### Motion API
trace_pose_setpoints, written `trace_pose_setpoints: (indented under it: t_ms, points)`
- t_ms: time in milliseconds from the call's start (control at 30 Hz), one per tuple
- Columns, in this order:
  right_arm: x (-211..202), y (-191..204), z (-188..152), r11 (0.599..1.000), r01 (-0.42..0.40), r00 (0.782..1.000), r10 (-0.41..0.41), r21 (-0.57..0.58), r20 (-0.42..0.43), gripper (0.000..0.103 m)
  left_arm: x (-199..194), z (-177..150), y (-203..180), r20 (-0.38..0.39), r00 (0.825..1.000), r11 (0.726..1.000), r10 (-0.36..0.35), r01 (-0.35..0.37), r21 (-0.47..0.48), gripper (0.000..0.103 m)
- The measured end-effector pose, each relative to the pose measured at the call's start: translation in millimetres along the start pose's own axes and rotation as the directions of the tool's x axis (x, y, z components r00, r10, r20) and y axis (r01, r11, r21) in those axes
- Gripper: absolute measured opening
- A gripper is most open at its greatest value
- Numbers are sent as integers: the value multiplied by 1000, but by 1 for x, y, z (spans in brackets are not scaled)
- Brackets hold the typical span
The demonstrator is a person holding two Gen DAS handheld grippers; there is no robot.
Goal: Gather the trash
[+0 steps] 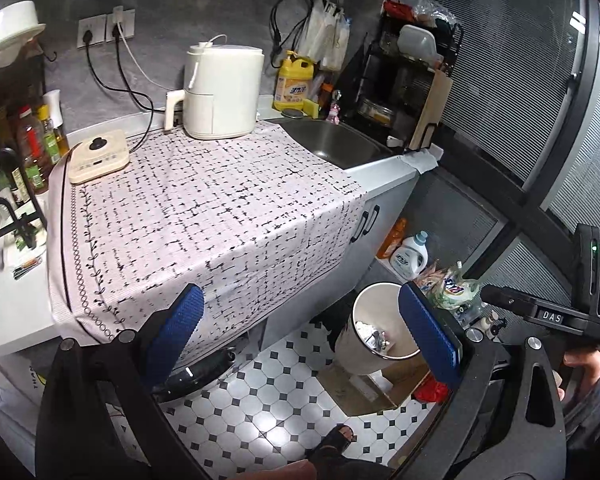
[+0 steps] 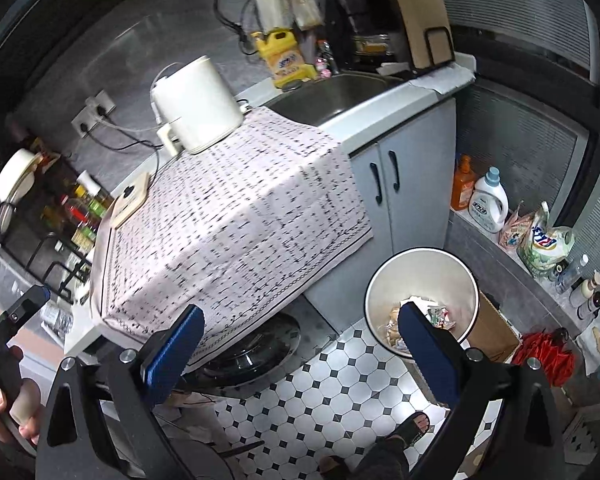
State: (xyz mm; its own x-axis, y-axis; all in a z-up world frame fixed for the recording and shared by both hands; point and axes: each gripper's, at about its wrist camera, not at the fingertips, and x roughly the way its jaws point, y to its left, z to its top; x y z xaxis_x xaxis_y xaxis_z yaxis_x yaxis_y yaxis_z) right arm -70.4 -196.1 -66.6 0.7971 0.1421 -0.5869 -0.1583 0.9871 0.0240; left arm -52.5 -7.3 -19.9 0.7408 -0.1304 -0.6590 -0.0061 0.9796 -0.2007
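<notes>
Now both tools hang above the kitchen floor with nothing between their blue pads. The left hand-held gripper [image 1: 300, 328] is spread wide and empty; the right hand-held gripper [image 2: 300, 344] is just as wide, just as empty. Below them stands the trash bin [image 2: 422, 276], upright on the tiled floor just beside the cupboard. Inside lie the scraps [image 2: 428, 320]: crumpled white paper and crinkly wrappers, from what shows. That stuff looks feather-light and soft, likely to crush flat and slip a shallow pinch. The bin itself seems a thin, stiff shell, and light. I'd judge the rim the best hold, one finger inside, one outside. The covered tabletop [image 1: 204, 208] shows no loose litter.
</notes>
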Motion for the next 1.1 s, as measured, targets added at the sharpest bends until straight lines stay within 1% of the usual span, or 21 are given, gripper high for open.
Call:
trace_pose_setpoints:
  t_ms: [133, 300, 367, 567, 733, 800, 867, 933, 1100]
  points:
    - [-12, 22, -14, 999, -6, 1000, 7, -33, 20, 95, -21, -17, 15, 33, 999, 1000, 3, -3, -10, 97]
    - [-16, 44, -26, 998, -18, 1000, 19, -64, 9, 95, -40, -29, 31, 53, 999, 999, 13, -10, -47, 97]
    - [-19, 51, -27, 997, -23, 1000, 24, -71, 12, 95, -46, -31, 36, 60, 998, 999, 21, -19, -45, 97]
    - [-19, 59, -30, 997, -43, 999, 44, -59, 20, 95, -57, -34, 47, 70, 997, 998, 43, -39, -51, 97]
    - [-23, 64, -33, 997, -54, 998, 55, -60, 23, 95, -68, -36, 47, 85, 995, 998, 45, -42, -47, 97]
    - [-24, 64, -34, 997, -54, 998, 56, -60, 27, 95, -73, -36, 47, 95, 995, 998, 38, -33, -56, 97]
    - [-25, 67, -35, 996, -44, 998, 46, -73, 32, 95, -78, -35, 48, 106, 993, 998, 42, -36, -61, 97]
    - [-25, 67, -34, 996, -50, 998, 52, -80, 29, 95, -81, -36, 50, 112, 993, 997, 46, -38, -66, 97]
    - [-24, 72, -36, 994, -55, 998, 58, -90, 27, 95, -84, -44, 55, 106, 993, 995, 55, -46, -89, 97]
